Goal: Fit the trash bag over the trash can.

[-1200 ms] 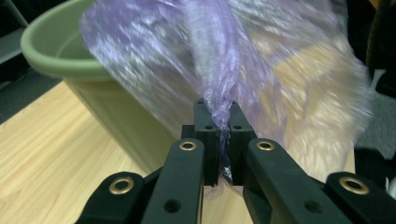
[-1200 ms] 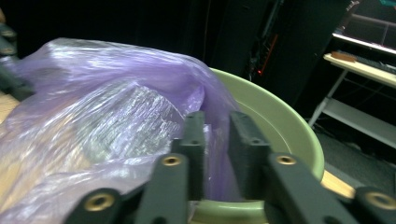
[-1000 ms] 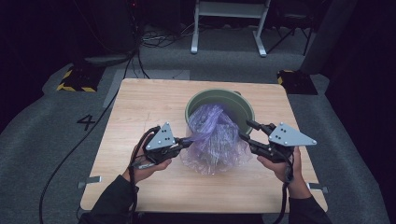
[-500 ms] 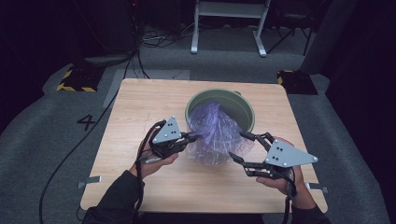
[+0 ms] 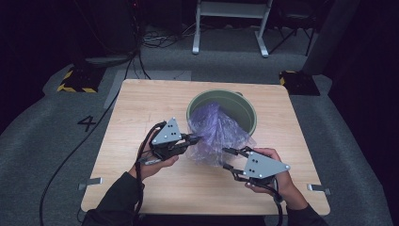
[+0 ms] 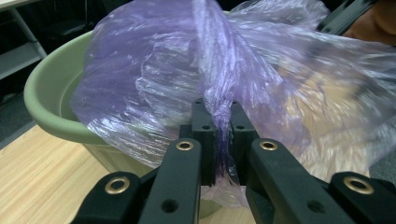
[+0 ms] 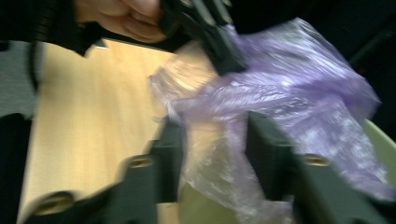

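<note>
Purple plastic bag (image 5: 217,134) drapes from the green tub (image 5: 222,101) onto the bench (image 5: 141,103); left hand-held gripper (image 5: 195,140) pinches its edge, while right hand-held gripper (image 5: 227,158), jaws just closing, straddles a loose fold.

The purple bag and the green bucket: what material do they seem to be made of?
The purple bag looks like thin plastic film: translucent, glossy and finely crinkled. The green bucket looks like moulded plastic: opaque, smooth, with a rounded matte rim.

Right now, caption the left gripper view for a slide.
Left gripper pinching a purple bag over a green tub.
</note>
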The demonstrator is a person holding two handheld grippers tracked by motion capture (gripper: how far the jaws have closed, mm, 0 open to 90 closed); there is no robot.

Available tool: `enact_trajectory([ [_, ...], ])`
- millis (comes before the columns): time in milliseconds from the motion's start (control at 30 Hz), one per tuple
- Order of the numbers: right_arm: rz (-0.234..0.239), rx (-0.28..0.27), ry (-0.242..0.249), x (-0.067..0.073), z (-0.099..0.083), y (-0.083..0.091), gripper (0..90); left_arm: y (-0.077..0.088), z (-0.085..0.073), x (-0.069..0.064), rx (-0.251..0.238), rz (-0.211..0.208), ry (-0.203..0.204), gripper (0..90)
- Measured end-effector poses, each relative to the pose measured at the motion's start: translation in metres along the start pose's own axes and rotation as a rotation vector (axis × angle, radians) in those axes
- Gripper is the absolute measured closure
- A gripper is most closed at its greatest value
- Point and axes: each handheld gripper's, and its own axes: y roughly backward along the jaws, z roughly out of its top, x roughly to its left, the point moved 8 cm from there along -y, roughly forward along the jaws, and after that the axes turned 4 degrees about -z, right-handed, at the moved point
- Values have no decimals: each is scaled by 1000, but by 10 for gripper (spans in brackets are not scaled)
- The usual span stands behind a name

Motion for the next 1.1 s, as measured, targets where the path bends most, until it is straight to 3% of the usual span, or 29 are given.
enact_trajectory([
  [67,-36,1,-3,-6,0,0,849,2,0,-2,-8,-8,-3,799],
  [100,-68,2,-16,-11,0,2,896,2,1,-4,-8,-18,7,652],
  [200,-96,-5,-33,-16,1,4,900,2,1,-6,-4,3,15,340],
  [233,-128,-15,-72,-23,2,9,900,5,0,-9,-15,-1,25,248],
  [267,-128,-15,-72,-23,2,9,900,5,0,-9,-15,-1,25,190],
  [300,-149,-31,-122,-31,2,12,900,9,0,-13,-27,3,27,148],
  [400,-181,-42,-160,-38,2,16,900,14,-2,-18,-30,-12,18,148],
  [467,-218,-58,-208,-47,2,20,900,18,-6,-21,-31,3,14,152],
  [567,-244,-68,-234,-51,3,22,900,21,-11,-23,-33,8,17,152],
  [700,-253,-77,-252,-54,5,23,900,21,-21,-25,-32,23,31,151],
  [833,-267,-85,-257,-58,10,24,900,22,-30,-25,-20,9,44,152],
  [1033,-285,-84,-288,-71,7,23,900,39,-31,-24,-120,-36,67,150],
  [1100,-291,-84,-319,-77,4,23,900,33,-38,-20,-84,-2,64,150],
])
